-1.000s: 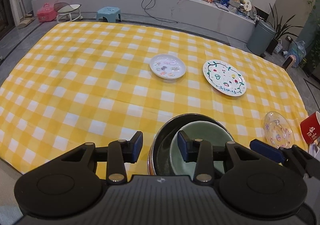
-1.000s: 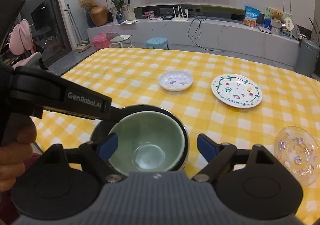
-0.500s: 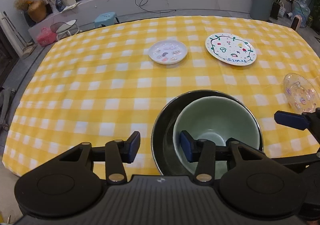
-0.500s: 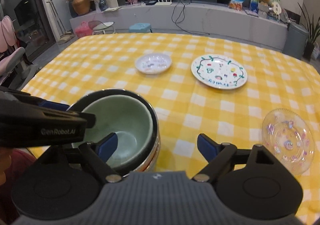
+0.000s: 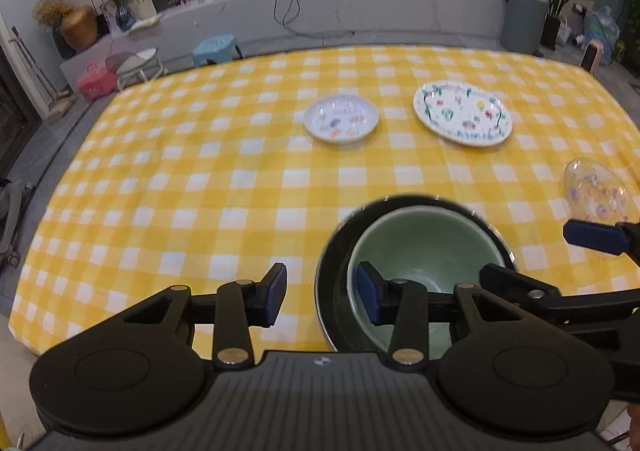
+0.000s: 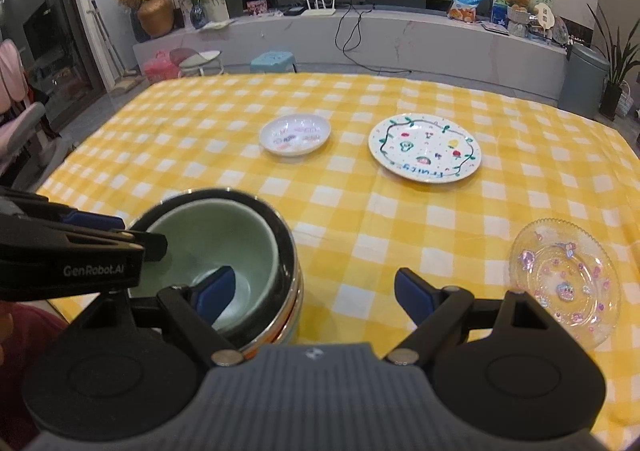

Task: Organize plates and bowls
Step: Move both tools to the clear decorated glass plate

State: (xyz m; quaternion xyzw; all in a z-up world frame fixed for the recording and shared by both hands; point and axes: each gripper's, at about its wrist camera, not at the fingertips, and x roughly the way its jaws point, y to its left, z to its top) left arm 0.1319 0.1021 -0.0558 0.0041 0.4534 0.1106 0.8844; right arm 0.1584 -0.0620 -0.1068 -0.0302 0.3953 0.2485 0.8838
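Observation:
A pale green bowl (image 5: 424, 243) sits nested inside a dark metal bowl (image 5: 336, 251) near the table's front edge; both also show in the right wrist view, green bowl (image 6: 216, 235) and dark bowl (image 6: 286, 247). My left gripper (image 5: 322, 293) is open and empty, its right finger over the bowls' left rim. My right gripper (image 6: 314, 291) is open and empty, its left finger over the green bowl. A small white patterned dish (image 6: 295, 134), a large white fruit plate (image 6: 425, 153) and a clear glass plate (image 6: 566, 279) lie apart on the cloth.
The table carries a yellow checked cloth (image 6: 360, 219). Beyond its far edge stand a blue stool (image 6: 274, 61), a grey bin (image 6: 582, 77) and a long low cabinet. The table's front edge lies just below both grippers.
Both grippers have risen and pulled back a little from the bowls. The right gripper has swung to the right, so the bowls sit further left in its view. The bowls have stayed put.

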